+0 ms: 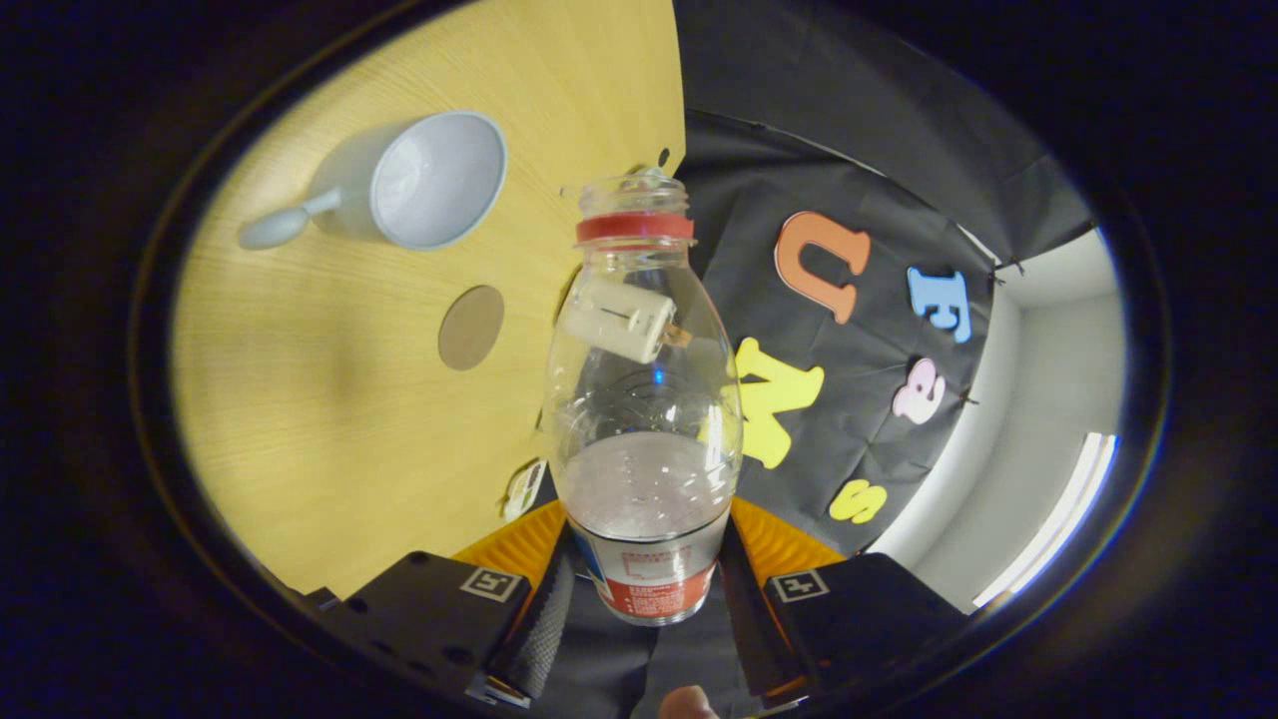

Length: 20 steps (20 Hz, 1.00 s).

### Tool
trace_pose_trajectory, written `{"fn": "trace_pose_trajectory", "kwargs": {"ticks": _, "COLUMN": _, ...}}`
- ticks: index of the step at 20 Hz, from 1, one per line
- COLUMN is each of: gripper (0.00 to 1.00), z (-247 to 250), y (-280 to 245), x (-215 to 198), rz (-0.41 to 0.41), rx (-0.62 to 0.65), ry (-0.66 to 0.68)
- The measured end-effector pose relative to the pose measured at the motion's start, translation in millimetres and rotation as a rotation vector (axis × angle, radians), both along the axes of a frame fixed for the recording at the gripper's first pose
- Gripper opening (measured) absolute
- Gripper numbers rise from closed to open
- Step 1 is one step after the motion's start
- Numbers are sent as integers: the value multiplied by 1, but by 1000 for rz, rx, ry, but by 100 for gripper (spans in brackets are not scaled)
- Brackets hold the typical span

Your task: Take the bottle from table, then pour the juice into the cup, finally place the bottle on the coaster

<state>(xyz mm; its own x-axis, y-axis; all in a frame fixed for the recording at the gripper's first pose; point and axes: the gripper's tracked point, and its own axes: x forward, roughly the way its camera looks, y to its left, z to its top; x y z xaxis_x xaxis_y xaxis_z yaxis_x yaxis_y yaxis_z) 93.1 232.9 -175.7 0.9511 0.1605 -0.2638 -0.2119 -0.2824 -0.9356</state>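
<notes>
Tool (644,609): closed on the bottle (644,399), held between its fingers.
Cup (429,180): beyond, leftward; mouth is to be aligned before tilting.

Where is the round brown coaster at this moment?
In the gripper view, the round brown coaster lies flat on the yellow wooden table, between the white cup and the clear plastic bottle gripped by the gripper.

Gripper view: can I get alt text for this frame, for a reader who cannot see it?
The tongs are shut on a clear, uncapped bottle with a red neck ring, tilted towards a wooden table. Beyond the bottle on that table sit a pale blue cup with a handle and a round brown coaster, apart from each other.
</notes>
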Motion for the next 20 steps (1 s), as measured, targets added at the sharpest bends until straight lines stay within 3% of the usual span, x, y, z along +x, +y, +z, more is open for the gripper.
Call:
{"fn": "trace_pose_trajectory", "kwargs": {"ticks": 13, "gripper": 76, "z": -26, "y": -20, "x": -21, "rz": -163, "rx": 532, "ry": 315}}
{"fn": "trace_pose_trajectory", "kwargs": {"ticks": 20, "gripper": 77, "z": -14, "y": -28, "x": -30, "rz": -235, "rx": 943, "ry": 459}}
